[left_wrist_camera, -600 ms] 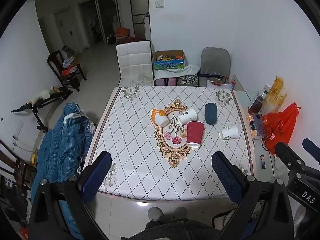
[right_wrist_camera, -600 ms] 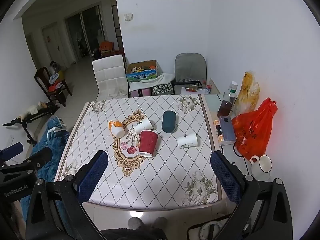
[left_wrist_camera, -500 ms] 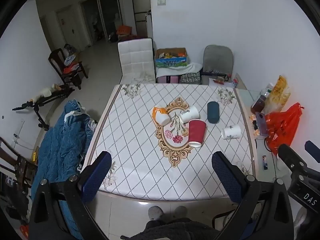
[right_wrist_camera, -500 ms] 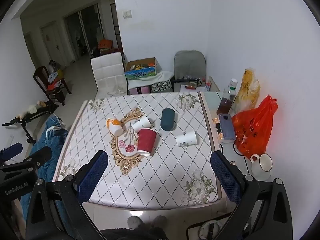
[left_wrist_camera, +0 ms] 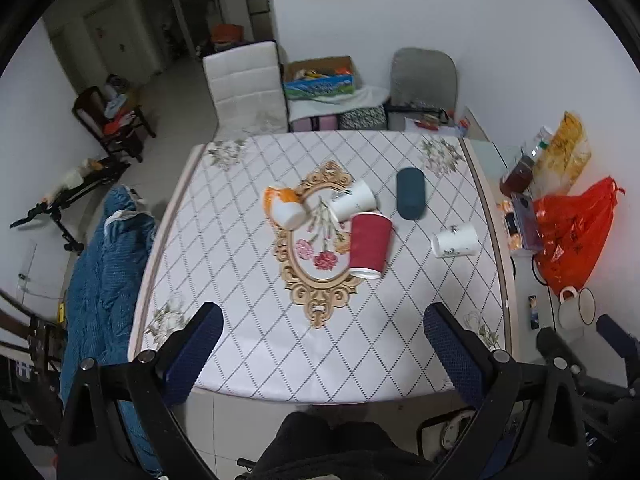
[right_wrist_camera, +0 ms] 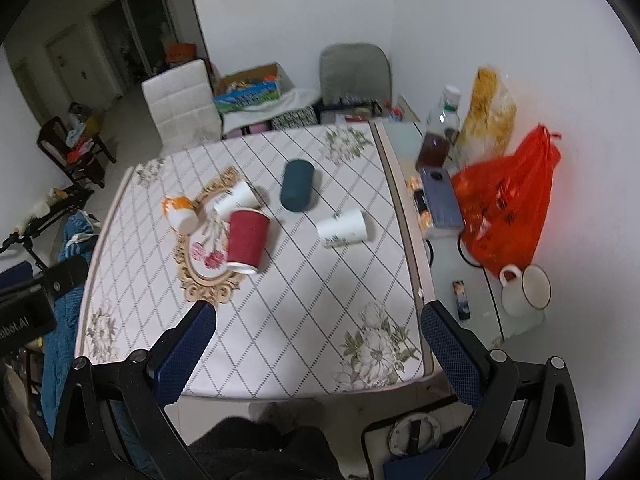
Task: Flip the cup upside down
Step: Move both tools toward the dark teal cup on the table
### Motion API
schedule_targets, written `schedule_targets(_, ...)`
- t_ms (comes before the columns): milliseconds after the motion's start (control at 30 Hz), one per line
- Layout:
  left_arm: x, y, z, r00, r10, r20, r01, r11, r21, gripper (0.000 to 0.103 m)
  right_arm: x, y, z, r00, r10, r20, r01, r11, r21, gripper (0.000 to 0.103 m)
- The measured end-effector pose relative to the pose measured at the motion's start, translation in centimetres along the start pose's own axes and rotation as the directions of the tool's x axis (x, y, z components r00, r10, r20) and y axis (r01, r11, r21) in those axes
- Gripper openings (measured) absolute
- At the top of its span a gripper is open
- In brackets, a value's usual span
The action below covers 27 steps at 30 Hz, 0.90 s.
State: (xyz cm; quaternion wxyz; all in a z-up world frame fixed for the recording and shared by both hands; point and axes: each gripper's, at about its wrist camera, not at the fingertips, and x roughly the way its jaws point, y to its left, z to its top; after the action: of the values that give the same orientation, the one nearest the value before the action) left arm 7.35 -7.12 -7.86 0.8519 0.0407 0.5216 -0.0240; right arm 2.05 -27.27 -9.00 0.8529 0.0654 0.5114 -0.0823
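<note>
Several cups lie on their sides on the patterned table (left_wrist_camera: 248,320): a red paper cup (left_wrist_camera: 369,245) (right_wrist_camera: 246,242), an orange-and-white cup (left_wrist_camera: 283,208) (right_wrist_camera: 181,213), a white cup (left_wrist_camera: 354,201) (right_wrist_camera: 236,196) beside it, a dark teal cup (left_wrist_camera: 410,194) (right_wrist_camera: 297,185) and a white cup (left_wrist_camera: 456,240) (right_wrist_camera: 343,228) to the right. My left gripper (left_wrist_camera: 318,346) and right gripper (right_wrist_camera: 318,338) are both open and empty, held above the table's near edge, well short of the cups.
A side table on the right holds an orange plastic bag (right_wrist_camera: 508,200), a bottle (right_wrist_camera: 438,136), a phone (right_wrist_camera: 442,198) and a white enamel mug (right_wrist_camera: 528,288). A white chair (left_wrist_camera: 246,84) and a grey chair (left_wrist_camera: 424,76) stand behind the table. A blue cloth (left_wrist_camera: 104,264) lies left.
Both grippers have moved down and forward toward the table, so the cups look larger. The right wrist view has swung to the right. The cups have not moved.
</note>
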Motion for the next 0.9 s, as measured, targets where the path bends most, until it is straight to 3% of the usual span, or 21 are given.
schedule_targets(67, 1.0, -0.9, 0.9, 1.0, -0.018, 0.019, 0.018, 1.0, 0.011, 0.103, 1.4, -1.0, -0.1, 1.0, -0.012, -0.017, 0.013, 1.0, 0.02, 0.103)
schedule_targets(133, 2.4, -2.0, 1.6, 0.999, -0.024, -0.021, 0.025, 0.999, 0.041, 0.103, 2.9, -1.9, -0.1, 0.999, -0.031, -0.038, 0.033, 0.999, 0.04, 0.103)
schedule_targets(233, 4.6, -3.1, 3.2, 1.0, -0.004, -0.02, 0.006, 0.996, 0.091, 0.103, 5.1, -3.0, 0.0, 0.996, -0.049, -0.071, 0.055, 0.995, 0.077, 0.103)
schedule_targets(467, 10.6, -5.5, 7.0, 0.995, -0.027, -0.097, 0.042, 0.987, 0.153, 0.103, 11.1, -4.3, 0.7, 0.985, -0.084, -0.153, 0.104, 0.986, 0.133, 0.103)
schedule_targets(667, 15.9, -7.1, 11.0, 0.988, -0.041, -0.15, 0.067, 0.983, 0.174, 0.103, 16.3, -3.6, 2.0, 0.97, -0.102, -0.22, 0.135, 0.981, 0.141, 0.103)
schedule_targets(900, 22.6, -8.4, 14.3, 0.967, -0.051, -0.251, 0.1, 0.977, 0.186, 0.103, 21.7, -2.3, 3.6, 0.954, -0.114, -0.276, 0.156, 0.979, 0.134, 0.103)
